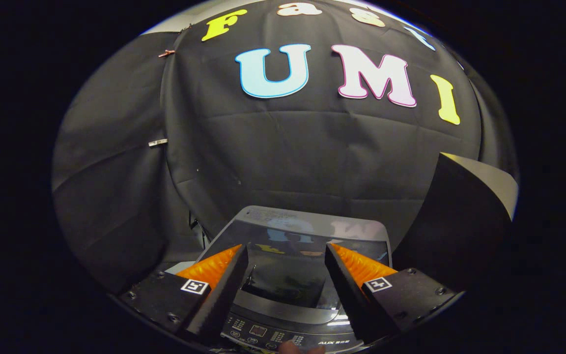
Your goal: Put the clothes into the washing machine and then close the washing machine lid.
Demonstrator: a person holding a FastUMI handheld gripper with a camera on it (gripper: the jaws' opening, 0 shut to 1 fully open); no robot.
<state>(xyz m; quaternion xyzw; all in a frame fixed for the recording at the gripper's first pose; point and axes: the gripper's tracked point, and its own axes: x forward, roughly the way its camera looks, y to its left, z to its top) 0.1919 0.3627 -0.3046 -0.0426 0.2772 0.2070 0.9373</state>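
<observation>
Your gripper (pixel 285 253) hangs released and empty above the washing machine (pixel 307 231), whose glossy lid (pixel 288 280) lies flat just ahead; judged stiff, slick and light, so take it by its front edge.

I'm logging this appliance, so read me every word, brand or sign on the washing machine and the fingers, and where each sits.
"AUX": brand mark on the washing machine's control panel; the characters after it are too small to read.
Button captions there: too small.
Sticker at the lid's rear: blurred.
Square markers on the fingers, open above the lid: patterns, no words.
</observation>
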